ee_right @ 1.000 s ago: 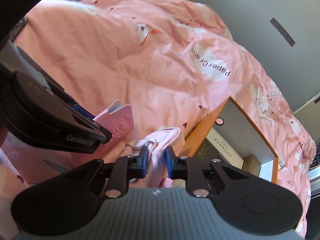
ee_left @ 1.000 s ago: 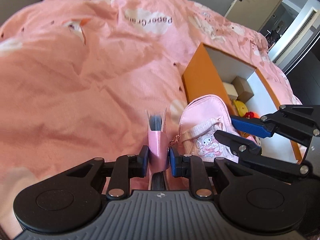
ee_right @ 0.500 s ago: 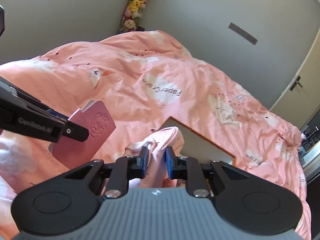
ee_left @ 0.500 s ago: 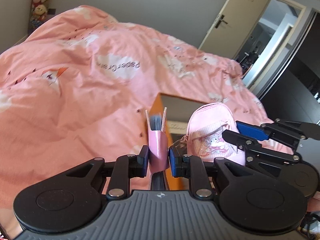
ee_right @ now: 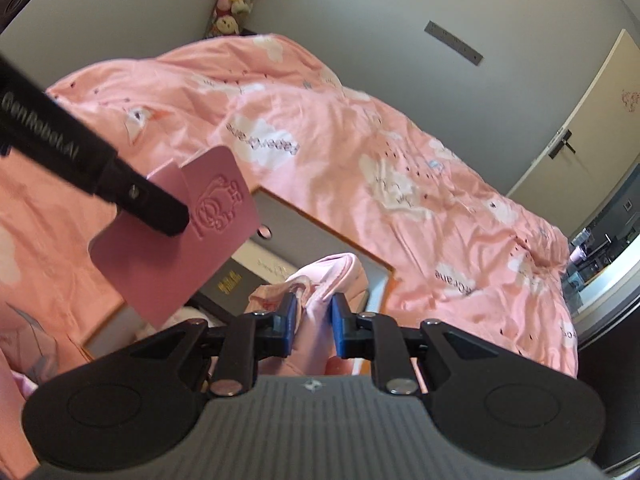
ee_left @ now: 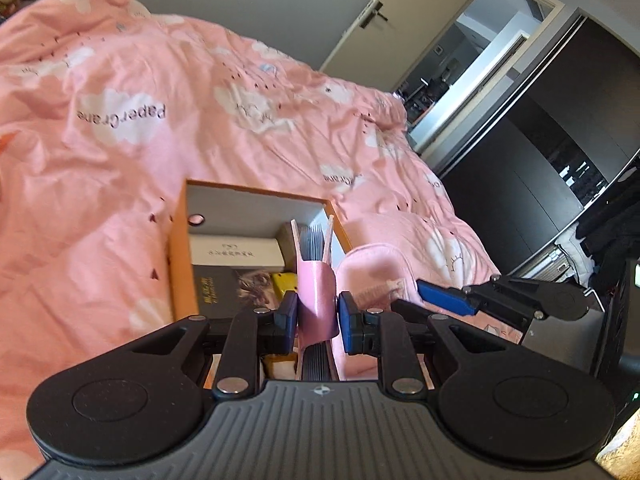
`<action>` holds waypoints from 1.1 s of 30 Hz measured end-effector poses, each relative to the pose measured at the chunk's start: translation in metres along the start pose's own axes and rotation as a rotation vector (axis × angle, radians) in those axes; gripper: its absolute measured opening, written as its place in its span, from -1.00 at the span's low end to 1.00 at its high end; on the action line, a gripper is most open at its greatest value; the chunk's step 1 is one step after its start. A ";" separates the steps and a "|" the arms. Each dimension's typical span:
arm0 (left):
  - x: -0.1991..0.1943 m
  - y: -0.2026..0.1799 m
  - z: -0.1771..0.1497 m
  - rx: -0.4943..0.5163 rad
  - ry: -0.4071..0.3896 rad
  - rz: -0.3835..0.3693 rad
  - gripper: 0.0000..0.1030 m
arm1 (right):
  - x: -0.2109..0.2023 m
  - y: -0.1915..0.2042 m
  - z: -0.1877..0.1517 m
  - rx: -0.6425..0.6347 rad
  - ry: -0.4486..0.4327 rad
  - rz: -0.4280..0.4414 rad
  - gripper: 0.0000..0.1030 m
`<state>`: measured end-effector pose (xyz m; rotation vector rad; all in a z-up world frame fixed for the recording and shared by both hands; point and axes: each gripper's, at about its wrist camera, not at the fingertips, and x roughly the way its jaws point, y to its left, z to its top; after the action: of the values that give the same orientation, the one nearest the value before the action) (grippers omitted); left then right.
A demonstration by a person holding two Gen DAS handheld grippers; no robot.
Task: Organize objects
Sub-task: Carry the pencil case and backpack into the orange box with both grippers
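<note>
Left gripper (ee_left: 318, 316) clamped on one pink notebook (ee_left: 316, 296); right gripper (ee_right: 313, 322) clamped on one pink backpack (ee_right: 320, 280); one orange box (ee_left: 180, 260) ahead.

The box (ee_left: 182, 240) is only partly seen: in the left wrist view its near end lies behind the left gripper (ee_left: 318, 316) and the card holder (ee_left: 316, 292). In the right wrist view the holder (ee_right: 176, 236) and the backpack (ee_right: 320, 280) cover much of its inside. The print on the white carton (ee_left: 236, 254) and the dark book (ee_left: 232, 292) is too small to read. The yellow thing (ee_left: 285, 281) beside the book is mostly hidden; what it is cannot be told. The backpack's lower part (ee_left: 380, 272) sits behind both grippers' fingers, and the bed cover (ee_left: 120, 120) is blurred, running off the left edge
</note>
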<state>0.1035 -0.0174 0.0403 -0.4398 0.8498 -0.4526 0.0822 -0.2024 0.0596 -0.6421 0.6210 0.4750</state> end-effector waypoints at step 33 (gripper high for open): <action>0.156 0.002 -0.051 -0.211 0.385 0.019 -0.54 | 0.072 0.000 -0.052 -0.158 0.267 0.151 -0.62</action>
<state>0.1536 -0.1100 -0.0856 -0.5473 1.2807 -0.4386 0.1143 -0.2222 -0.0214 -0.8198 0.8956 0.5880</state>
